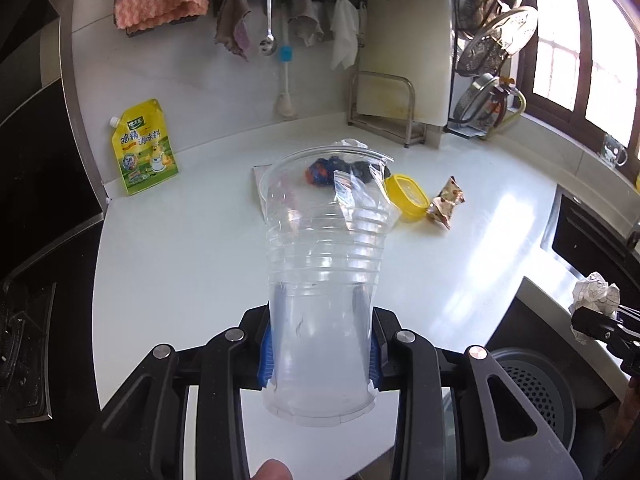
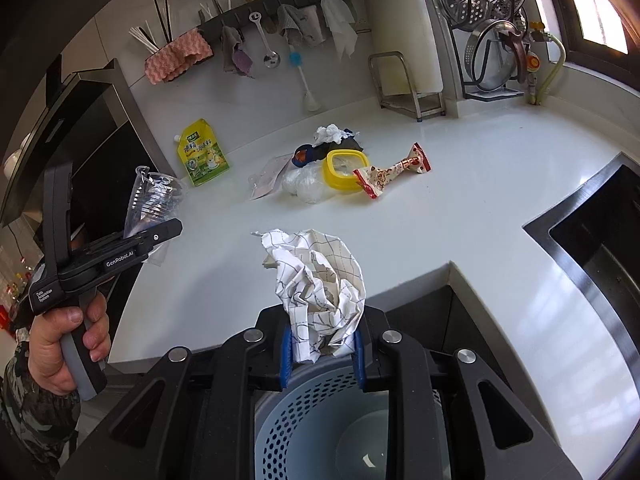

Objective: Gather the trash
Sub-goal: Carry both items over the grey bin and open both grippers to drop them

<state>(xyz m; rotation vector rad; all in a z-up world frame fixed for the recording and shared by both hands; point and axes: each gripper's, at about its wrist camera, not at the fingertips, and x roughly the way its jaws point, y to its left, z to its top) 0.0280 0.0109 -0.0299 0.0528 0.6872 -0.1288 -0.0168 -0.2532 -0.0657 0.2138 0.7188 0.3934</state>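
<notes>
My left gripper (image 1: 320, 354) is shut on a clear ribbed plastic cup (image 1: 324, 264), squeezed near its base, mouth pointing away, above the white counter (image 1: 180, 264). The right wrist view shows the same gripper (image 2: 154, 236) and cup (image 2: 154, 200) at the left. My right gripper (image 2: 322, 356) is shut on a crumpled checked paper (image 2: 320, 276) above a grey perforated bin (image 2: 288, 420). On the counter farther back lie a yellow lid (image 2: 345, 170), a red patterned wrapper (image 2: 394, 170), a white tissue (image 2: 330, 134), a blue-orange scrap (image 2: 306, 154) and clear plastic (image 2: 304, 186).
A yellow seasoning pouch (image 2: 202, 152) leans on the wall at the back left. A sink (image 2: 592, 248) opens at the right, and a dish rack (image 2: 492, 60) stands behind it. The stove (image 1: 24, 340) lies left of the counter. A hand (image 2: 64, 344) grips the left tool.
</notes>
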